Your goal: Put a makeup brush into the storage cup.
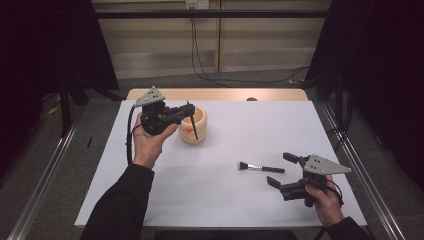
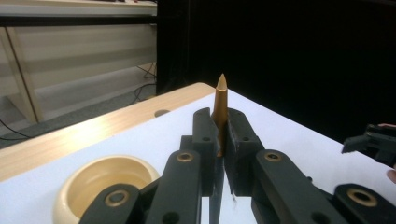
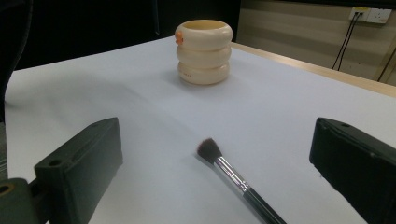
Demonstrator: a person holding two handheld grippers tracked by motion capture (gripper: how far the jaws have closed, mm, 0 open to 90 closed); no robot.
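Bare white table (image 1: 210,195) between cream holder (image 1: 196,131) and lying brush (image 1: 260,167).

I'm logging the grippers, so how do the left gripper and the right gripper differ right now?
The left gripper is shut on a thin brush beside the cream holder; the right gripper is open, holding nothing. The left is raised; the right sits low by the makeup brush. Both are black, hand-held.
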